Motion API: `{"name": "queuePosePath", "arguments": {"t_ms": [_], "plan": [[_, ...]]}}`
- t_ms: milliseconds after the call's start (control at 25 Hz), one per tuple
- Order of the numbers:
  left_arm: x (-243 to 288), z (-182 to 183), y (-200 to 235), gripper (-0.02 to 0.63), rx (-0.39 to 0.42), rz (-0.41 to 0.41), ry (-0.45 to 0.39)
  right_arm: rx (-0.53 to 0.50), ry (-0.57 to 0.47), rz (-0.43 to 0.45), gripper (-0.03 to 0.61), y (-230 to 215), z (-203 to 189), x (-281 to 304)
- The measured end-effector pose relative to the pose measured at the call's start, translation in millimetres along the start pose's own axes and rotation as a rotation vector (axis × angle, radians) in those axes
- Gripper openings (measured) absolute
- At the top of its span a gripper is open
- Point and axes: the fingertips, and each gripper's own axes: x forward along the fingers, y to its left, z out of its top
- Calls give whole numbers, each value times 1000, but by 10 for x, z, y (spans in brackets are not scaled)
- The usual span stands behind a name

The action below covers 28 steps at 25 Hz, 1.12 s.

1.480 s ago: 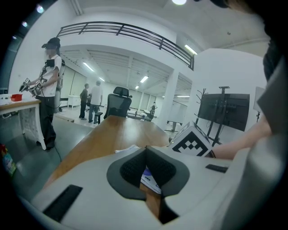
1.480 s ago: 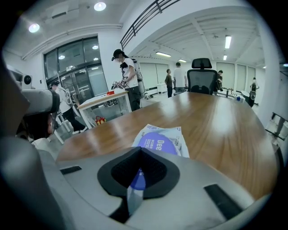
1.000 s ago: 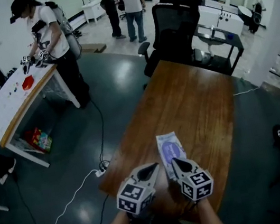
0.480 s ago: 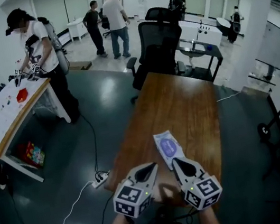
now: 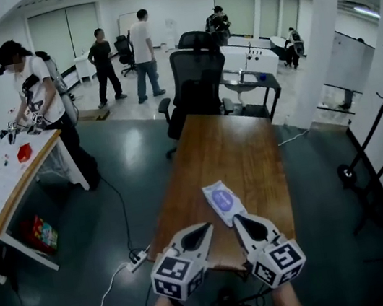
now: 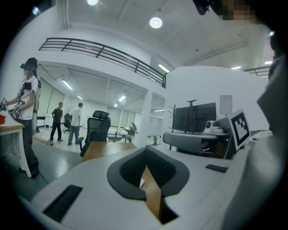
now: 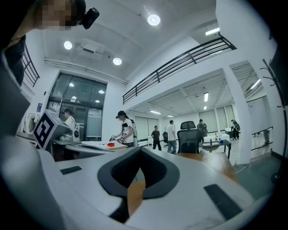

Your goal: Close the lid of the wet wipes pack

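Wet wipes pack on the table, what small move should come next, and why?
Probably ease the right gripper forward over the wipes pack. Its tip sits at the pack's near end, the left gripper beside it, both with jaws together and empty. The lid's state is too small to tell.

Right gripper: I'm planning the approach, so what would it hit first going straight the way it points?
Probably the wet wipes pack: in the head view the right gripper points at its near end. Height above the table is unclear, so it might pass over it.
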Motion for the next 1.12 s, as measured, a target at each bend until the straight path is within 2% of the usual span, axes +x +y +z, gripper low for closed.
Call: {"name": "queuePosePath", "arguments": {"t_ms": [560, 1120], "plan": [[-252, 104, -200, 8, 41, -32, -35, -23, -40, -14, 11, 224, 130, -205], [-358, 60, -257, 8, 43, -41, -19, -24, -30, -25, 9, 310, 114, -241]]}}
